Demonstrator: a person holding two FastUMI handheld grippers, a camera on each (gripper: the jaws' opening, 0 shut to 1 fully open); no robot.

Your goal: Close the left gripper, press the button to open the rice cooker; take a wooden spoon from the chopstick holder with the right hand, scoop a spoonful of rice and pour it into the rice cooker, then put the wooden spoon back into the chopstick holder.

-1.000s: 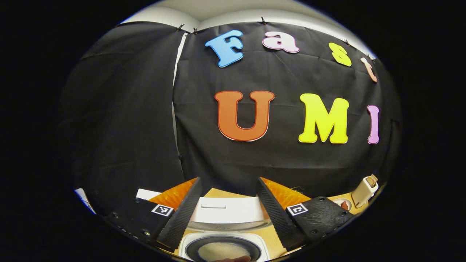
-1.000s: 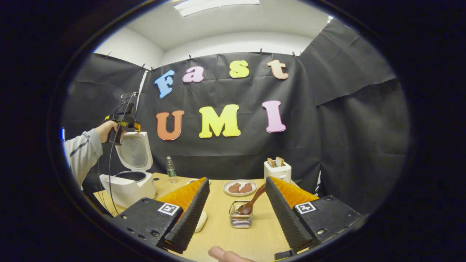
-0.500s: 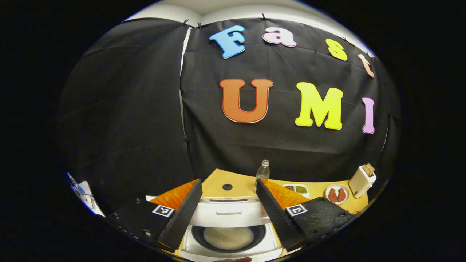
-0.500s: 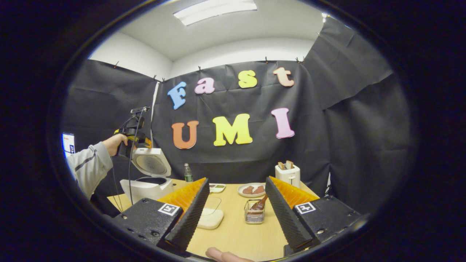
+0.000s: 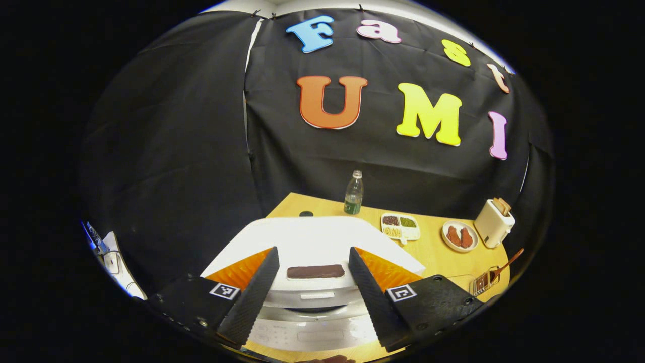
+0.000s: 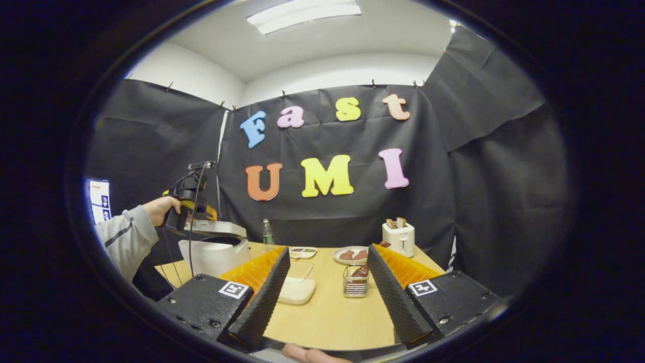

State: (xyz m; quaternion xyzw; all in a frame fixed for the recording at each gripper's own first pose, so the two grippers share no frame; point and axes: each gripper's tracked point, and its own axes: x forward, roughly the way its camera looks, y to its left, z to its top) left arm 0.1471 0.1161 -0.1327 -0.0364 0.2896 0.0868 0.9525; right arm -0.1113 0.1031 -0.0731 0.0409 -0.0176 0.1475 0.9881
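Observation:
The white rice cooker [image 5: 312, 330] stands just below my left gripper [image 5: 312, 250], which is open, its fingers apart above the lowered lid [image 5: 322, 237]. In the right gripper view a hand holds that left gripper [image 6: 194, 209] on the lid [image 6: 214, 229], which lies almost flat over the cooker [image 6: 214, 254]. My right gripper [image 6: 328, 249] is open with nothing in it, above the near table edge. The wooden spoon [image 6: 362, 272] leans in the wire chopstick holder [image 6: 356, 288] ahead of it. A white rice container [image 6: 297, 291] sits beside the left finger.
On the wooden table [image 6: 327, 317] stand a green bottle [image 5: 353, 192], a divided snack tray [image 5: 400, 227], a plate of brown pieces [image 5: 459, 236] and a toaster [image 5: 494, 222]. The chopstick holder [image 5: 482, 283] with the spoon [image 5: 506, 262] is at the far right.
The cooker lid has swung down from upright to nearly flat, with the left gripper lowering on it. The right gripper has drawn back from the chopstick holder.

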